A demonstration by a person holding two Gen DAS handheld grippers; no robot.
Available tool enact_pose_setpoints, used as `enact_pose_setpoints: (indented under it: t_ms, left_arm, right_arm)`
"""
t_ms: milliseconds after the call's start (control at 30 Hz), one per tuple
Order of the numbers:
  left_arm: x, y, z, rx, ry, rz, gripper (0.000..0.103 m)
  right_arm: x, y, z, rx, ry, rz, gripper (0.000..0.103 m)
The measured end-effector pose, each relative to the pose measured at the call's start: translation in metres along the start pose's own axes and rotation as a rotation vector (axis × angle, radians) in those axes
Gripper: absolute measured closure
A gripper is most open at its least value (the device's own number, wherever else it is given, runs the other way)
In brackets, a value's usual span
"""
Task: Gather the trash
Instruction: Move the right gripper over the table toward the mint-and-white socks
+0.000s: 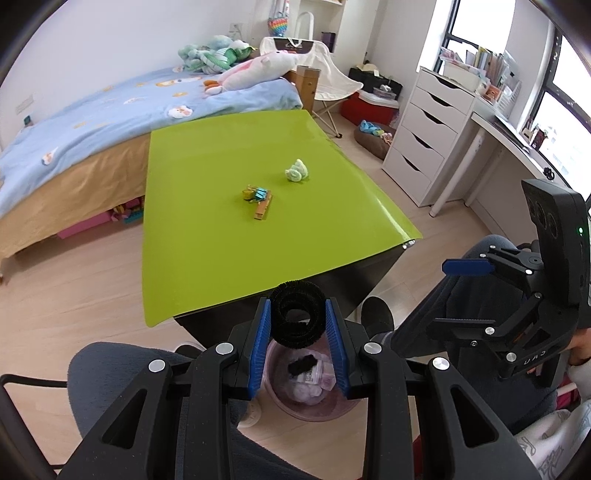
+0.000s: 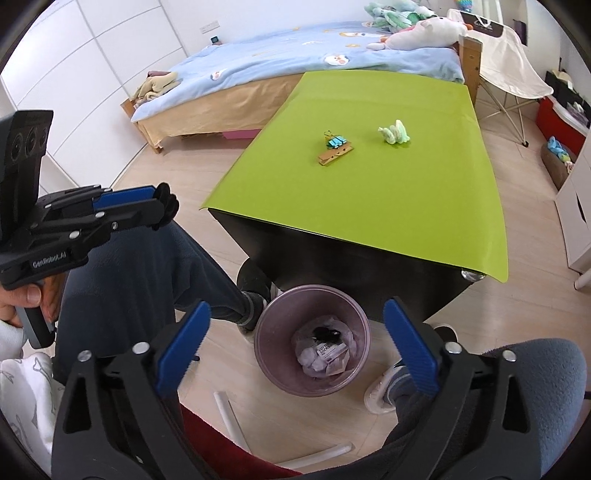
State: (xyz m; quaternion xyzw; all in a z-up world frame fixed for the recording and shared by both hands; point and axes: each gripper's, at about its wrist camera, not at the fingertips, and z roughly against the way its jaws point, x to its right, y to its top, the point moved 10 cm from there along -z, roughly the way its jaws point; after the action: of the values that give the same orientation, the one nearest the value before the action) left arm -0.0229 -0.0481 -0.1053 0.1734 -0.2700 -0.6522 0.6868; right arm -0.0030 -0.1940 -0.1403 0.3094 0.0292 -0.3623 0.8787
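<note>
Left gripper (image 1: 299, 332) clamped on a black fuzzy coil (image 1: 297, 319), blue pads (image 1: 258, 354) pressing its two sides, held above the pinkish bin (image 2: 312, 341) on the wood floor (image 1: 74, 295). Right gripper (image 2: 295, 354) wide apart and empty, blue fingers (image 2: 183, 350) splayed either side of the bin mouth seen directly below. Inside the bin: a black scrap (image 2: 327, 334) on top of crumpled white tissue (image 2: 314, 363) and a small printed packet (image 2: 330, 350). Bin standing just beside the near end of the black table (image 2: 332, 254), between the person's shoes (image 2: 255, 299). Table top covered by a lime-green mat (image 2: 369, 184), its near corners overhanging the edge. On the mat, near the middle: a wooden clothespin (image 2: 334, 153) touching a cluster of blue binder clips (image 2: 334, 142), and apart from them, a pale green crumpled wad (image 2: 393, 134). Beyond the table, a bed (image 2: 258, 62) with a light blue cover and plush toys (image 2: 424, 35) at its far end. White drawer unit (image 1: 428, 133) to the right in the left wrist view. Dark trouser legs (image 2: 147, 280) at the table's near end.
</note>
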Motion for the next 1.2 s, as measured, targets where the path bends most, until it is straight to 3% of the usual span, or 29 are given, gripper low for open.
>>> enact_pose_setpoints:
  t_ms: [567,633,700,767,1000,1200]
  left_arm:
    - [0.034,-0.001,-0.005,-0.030,-0.074,-0.077,0.070]
    - [0.037,-0.001,-0.007,-0.036,-0.084,-0.084,0.063]
    - [0.041,0.000,-0.007,-0.031,-0.096,-0.083,0.031]
    - [0.043,0.000,-0.008,-0.021,-0.104,-0.079,0.015]
    - [0.035,-0.001,-0.015,-0.032,-0.064,-0.066,0.008]
    - [0.024,0.000,-0.016,-0.025,-0.023,-0.047,0.008]
  right_arm:
    - [0.031,0.005,0.024,0.039,-0.102,-0.077,0.003]
    - [0.036,0.005,0.027,0.048,-0.110,-0.087,0.003]
    - [0.039,0.005,0.029,0.051,-0.115,-0.092,0.003]
    - [0.042,0.005,0.030,0.057,-0.116,-0.100,0.003]
    - [0.046,0.004,0.029,0.058,-0.116,-0.109,0.003]
    - [0.043,0.004,0.027,0.050,-0.111,-0.102,0.003]
